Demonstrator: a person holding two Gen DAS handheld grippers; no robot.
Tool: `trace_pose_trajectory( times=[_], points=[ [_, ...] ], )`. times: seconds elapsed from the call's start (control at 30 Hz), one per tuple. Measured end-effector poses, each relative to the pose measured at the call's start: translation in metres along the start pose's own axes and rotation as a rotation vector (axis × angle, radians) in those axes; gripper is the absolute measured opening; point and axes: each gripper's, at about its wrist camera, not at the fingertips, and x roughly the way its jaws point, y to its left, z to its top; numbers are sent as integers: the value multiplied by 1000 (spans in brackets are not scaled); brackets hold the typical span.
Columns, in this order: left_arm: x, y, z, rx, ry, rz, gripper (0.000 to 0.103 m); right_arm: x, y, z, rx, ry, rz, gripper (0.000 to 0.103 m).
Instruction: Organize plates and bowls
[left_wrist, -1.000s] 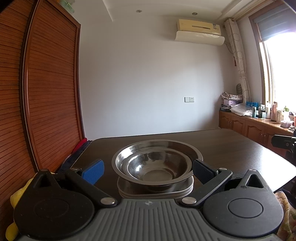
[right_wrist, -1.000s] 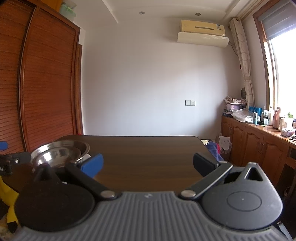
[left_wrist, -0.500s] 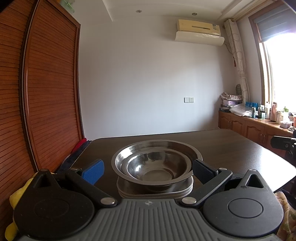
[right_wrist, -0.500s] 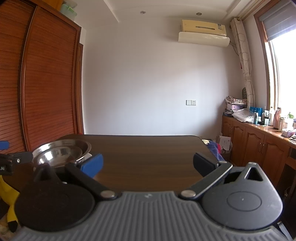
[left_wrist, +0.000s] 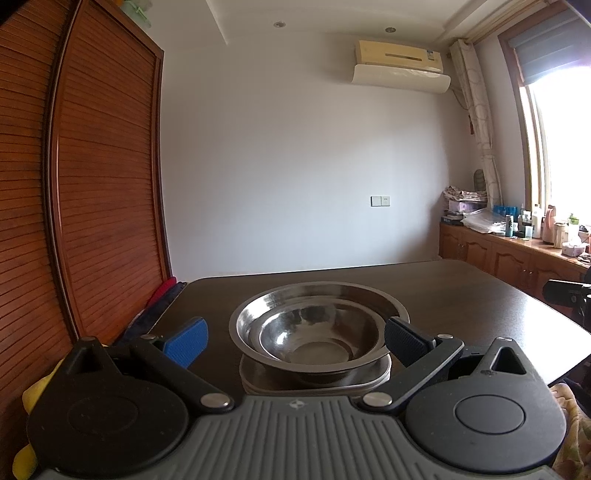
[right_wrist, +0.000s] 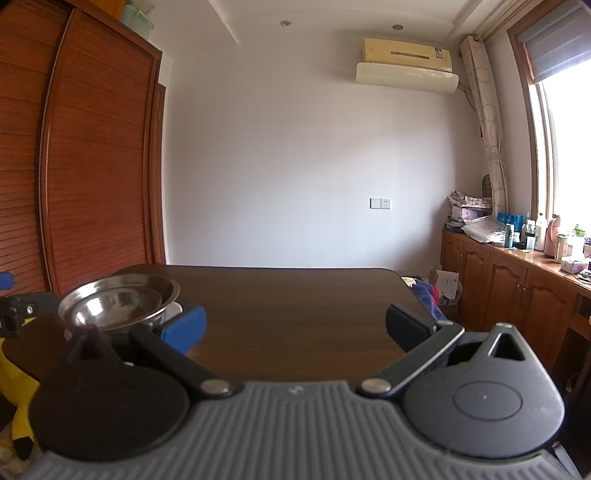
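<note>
- Two steel bowls (left_wrist: 314, 332) sit one inside the other, the small one in the big one, on top of a short pile of plates (left_wrist: 314, 380).
- This pile stands on the dark wooden table (left_wrist: 480, 295), directly in front of the left tongs (left_wrist: 293, 338), between the lines of its two fingers but a little beyond their tips.
- The left tongs are spread wide and hold nothing; the blue pad (left_wrist: 186, 341) and the black pad (left_wrist: 404, 341) are both free.
- The right tongs (right_wrist: 295, 328) are also spread wide and empty, over the bare table (right_wrist: 295, 314).
- From the right tongs, the bowls (right_wrist: 118, 301) are to the left, beyond its blue pad (right_wrist: 183, 328).
- A wooden wardrobe (left_wrist: 92, 184) stands at the left of both tongs.
</note>
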Motion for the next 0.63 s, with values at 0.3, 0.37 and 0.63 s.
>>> trace_pose_trajectory(
  times=[0.3,0.37,0.63],
  points=[
    [0,0,0,1,3,0,103,0,-2,-1,0,1,0,103],
    [0,0,0,2,3,0,103,0,-2,-1,1,2,0,103],
    [1,0,0,5,5,1,103,0,-2,-2,1,4,-1,103]
  ],
)
